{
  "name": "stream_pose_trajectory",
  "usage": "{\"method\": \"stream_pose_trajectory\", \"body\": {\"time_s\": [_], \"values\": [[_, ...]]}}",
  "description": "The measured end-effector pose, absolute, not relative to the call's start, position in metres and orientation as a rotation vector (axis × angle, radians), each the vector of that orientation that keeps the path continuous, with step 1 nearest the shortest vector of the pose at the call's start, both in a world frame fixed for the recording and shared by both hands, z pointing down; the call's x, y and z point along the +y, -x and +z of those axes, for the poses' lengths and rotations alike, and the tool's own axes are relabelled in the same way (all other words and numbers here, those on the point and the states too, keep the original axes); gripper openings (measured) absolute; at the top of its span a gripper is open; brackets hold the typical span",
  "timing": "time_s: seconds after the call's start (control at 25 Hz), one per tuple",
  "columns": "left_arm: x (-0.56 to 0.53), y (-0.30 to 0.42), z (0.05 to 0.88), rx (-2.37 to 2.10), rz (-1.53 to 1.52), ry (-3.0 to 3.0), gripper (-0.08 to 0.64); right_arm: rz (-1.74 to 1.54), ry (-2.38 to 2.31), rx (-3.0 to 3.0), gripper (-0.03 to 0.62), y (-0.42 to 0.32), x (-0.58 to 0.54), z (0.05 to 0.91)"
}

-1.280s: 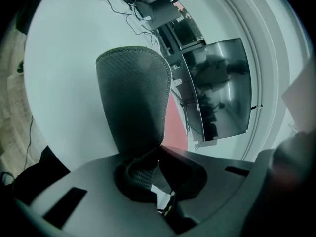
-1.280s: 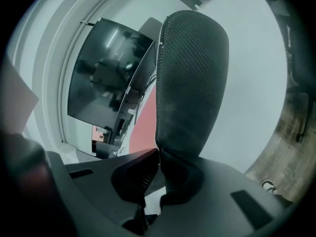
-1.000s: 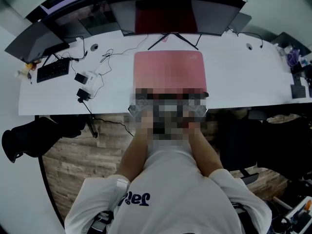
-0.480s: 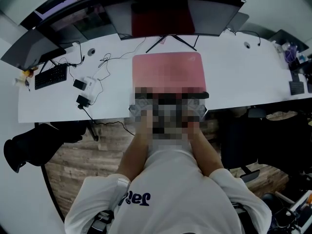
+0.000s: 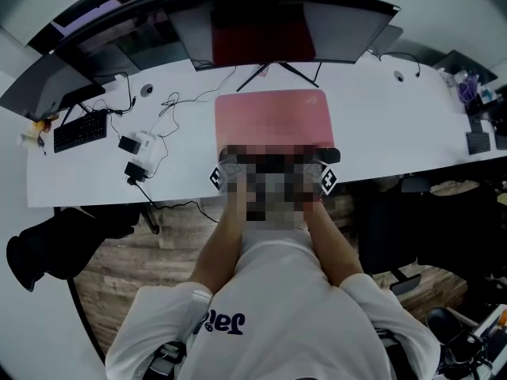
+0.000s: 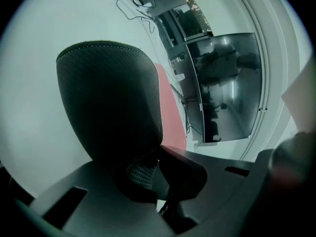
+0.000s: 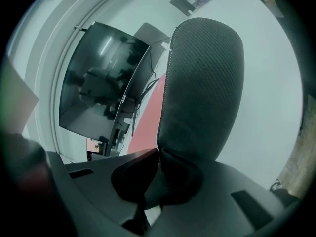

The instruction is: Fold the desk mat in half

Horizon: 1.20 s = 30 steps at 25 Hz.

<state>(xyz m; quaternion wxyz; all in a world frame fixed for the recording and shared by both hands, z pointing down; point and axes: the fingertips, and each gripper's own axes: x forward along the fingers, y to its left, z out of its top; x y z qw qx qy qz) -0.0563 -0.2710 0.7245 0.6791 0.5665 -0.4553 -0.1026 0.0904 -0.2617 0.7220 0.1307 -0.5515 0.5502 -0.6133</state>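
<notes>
The pink desk mat (image 5: 273, 117) lies flat on the white worktop (image 5: 396, 125), just in front of the monitor (image 5: 269, 22). The left tongs (image 6: 111, 88) and right tongs (image 7: 205, 78) appear clenched on its two corners farthest from the monitor. It looks thin, light and limp, so it will likely sag between them, and these corners are the sound hold.

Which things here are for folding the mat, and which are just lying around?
For the job:
mat
left tongs, shut on its near edge
right tongs, shut on its near edge

Just lying about:
monitor
keyboard
white box
</notes>
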Motion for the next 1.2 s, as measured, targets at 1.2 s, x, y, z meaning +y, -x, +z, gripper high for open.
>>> {"method": "stream_pose_trajectory", "body": {"time_s": [1.2], "values": [[-0.349, 0.052, 0.722, -1.007, -0.227, -1.272, 0.031, -1.757, 1.561, 1.545, 0.037, -0.098, -0.336, 0.719]]}}
